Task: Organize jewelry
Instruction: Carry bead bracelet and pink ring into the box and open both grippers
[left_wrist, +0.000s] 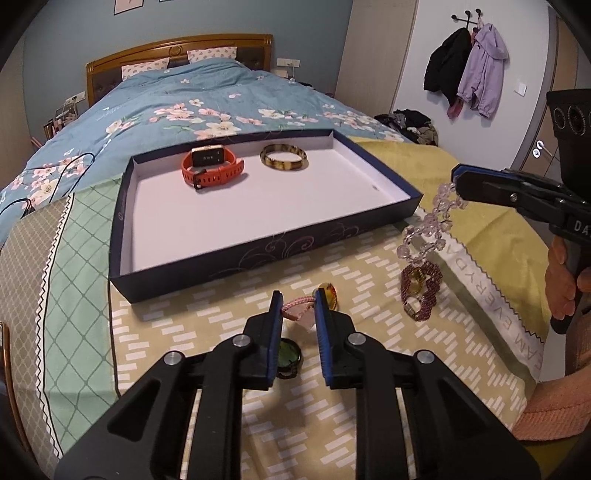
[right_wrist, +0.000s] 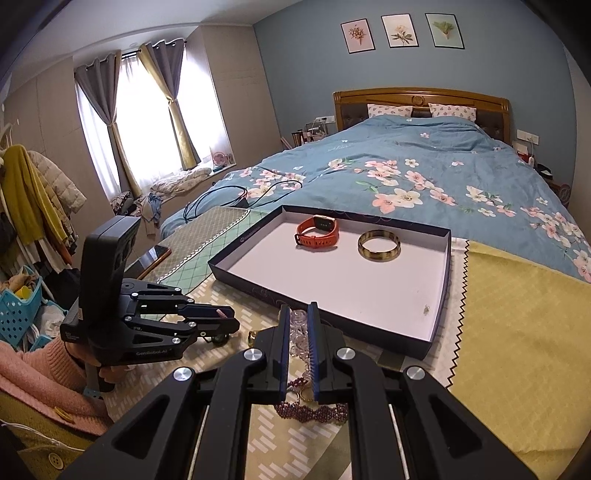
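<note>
A shallow dark blue box (left_wrist: 236, 254) with a white floor lies on the bed; it holds an orange smartwatch (left_wrist: 210, 168) and a tortoiseshell bangle (left_wrist: 283, 157). My right gripper (left_wrist: 458, 184) is shut on a clear pink bead bracelet (left_wrist: 430, 225) and holds it hanging above the cloth right of the box; the beads show between its fingers in the right wrist view (right_wrist: 298, 328). My left gripper (left_wrist: 299, 306) has its jaws around a pink braided band (left_wrist: 297, 306). A purple beaded watch (left_wrist: 421, 291), an amber ring (left_wrist: 328, 291) and a green round piece (left_wrist: 288, 356) lie nearby.
The box (right_wrist: 439, 280) sits on a patterned cloth (left_wrist: 369, 369) at the foot of a bed with a blue flowered quilt (left_wrist: 184, 103). A black cable (right_wrist: 229, 195) lies on the quilt. A phone (right_wrist: 155, 258) lies left of the box.
</note>
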